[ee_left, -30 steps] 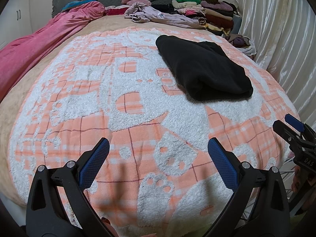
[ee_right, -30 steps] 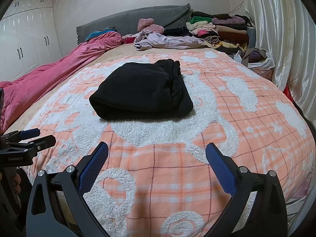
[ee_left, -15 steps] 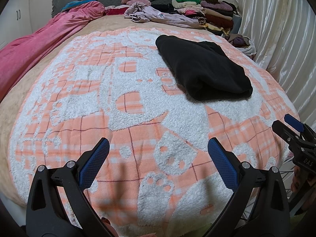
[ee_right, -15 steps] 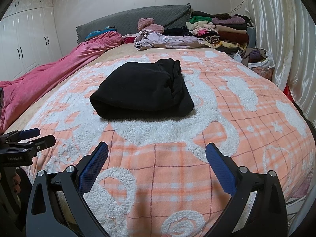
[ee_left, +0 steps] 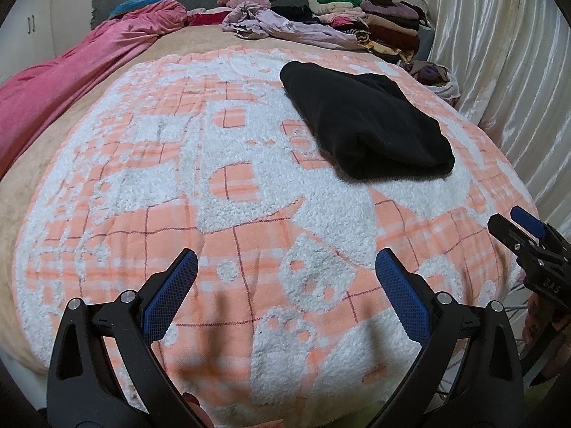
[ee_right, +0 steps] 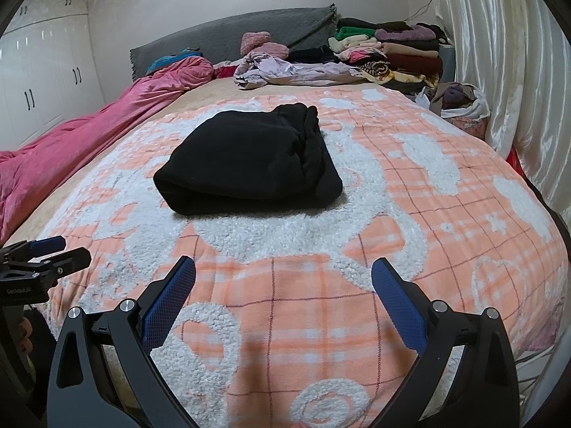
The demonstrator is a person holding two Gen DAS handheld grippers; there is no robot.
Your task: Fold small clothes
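Observation:
A black garment [ee_left: 364, 125] lies folded in a thick bundle on the orange and white fleece blanket [ee_left: 221, 185]; it also shows in the right wrist view [ee_right: 249, 164]. My left gripper [ee_left: 285, 267] is open and empty over the near edge of the bed, well short of the garment. My right gripper [ee_right: 283, 278] is open and empty, also near the foot of the bed, facing the bundle. Each gripper appears at the edge of the other's view: the right one [ee_left: 528, 235] and the left one [ee_right: 46, 256].
A pink duvet [ee_right: 89, 135] runs along the left side. A lilac garment [ee_right: 285, 71] lies crumpled near the grey headboard [ee_right: 232, 39]. A stack of folded clothes [ee_right: 389, 53] sits at the back right. A bag of clothes [ee_right: 460, 103] and pale curtains [ee_right: 506, 53] are on the right.
Almost nothing has changed. Both grippers stay open in about the same place; the right wrist view has drifted very slightly.

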